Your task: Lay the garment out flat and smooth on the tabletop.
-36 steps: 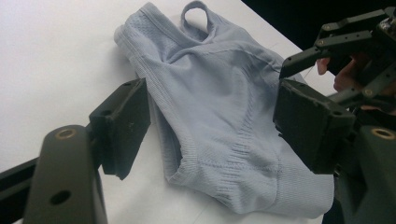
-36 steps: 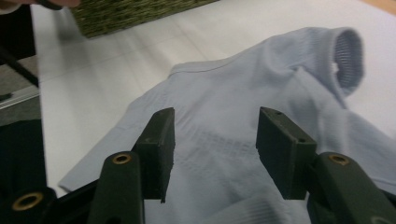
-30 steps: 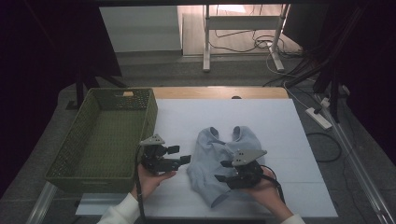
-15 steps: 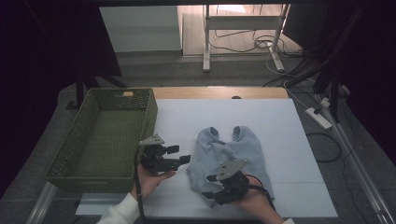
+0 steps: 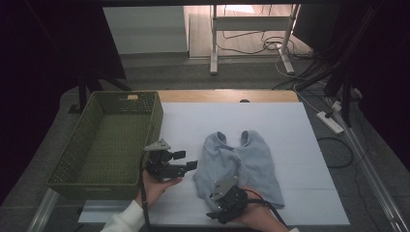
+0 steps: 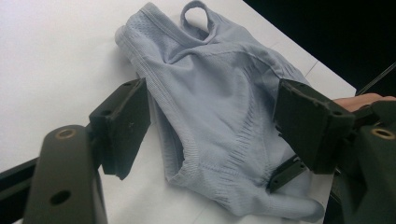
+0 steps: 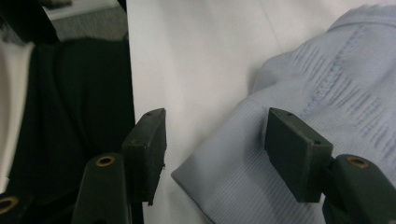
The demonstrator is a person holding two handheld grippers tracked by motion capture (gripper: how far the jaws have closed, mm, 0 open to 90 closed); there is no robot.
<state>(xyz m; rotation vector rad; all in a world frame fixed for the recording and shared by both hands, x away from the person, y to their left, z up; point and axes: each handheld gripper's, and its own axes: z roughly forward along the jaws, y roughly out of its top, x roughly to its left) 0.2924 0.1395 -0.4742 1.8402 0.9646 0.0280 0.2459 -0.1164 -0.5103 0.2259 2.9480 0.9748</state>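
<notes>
We see a pale blue-grey knitted garment point(image 5: 239, 164) lying crumpled on the white table sheet point(image 5: 290, 130), toward the near edge and to the right of the green woven plastic basket point(image 5: 109, 140). Its fabric is fine-ribbed, with raised seams and patterned bands of stitching; two strap-like loops stand at its far end, and a rounded corner lies at its near end. The basket is rectangular, with lattice walls that slope outward.

Our left gripper point(image 5: 186, 165) sits level in the left hand point(image 5: 155, 186) between basket and garment, pointing right at the cloth. In the left gripper view its black jaws stand wide apart with nothing pressed between them; the garment lies beyond and below them. Our right gripper point(image 5: 212, 215) is held low at the near edge of the table, at the garment's near corner. In the right gripper view its flat dark pads point(image 7: 148, 149) stand apart, having just been opening, with the rounded corner of cloth lying between them but not pinched.

The right hand point(image 5: 261, 220) is partly cut off by the bottom edge of the high view, and the grey plate covers the right gripper's jaws there. The room beyond the table is dark.
</notes>
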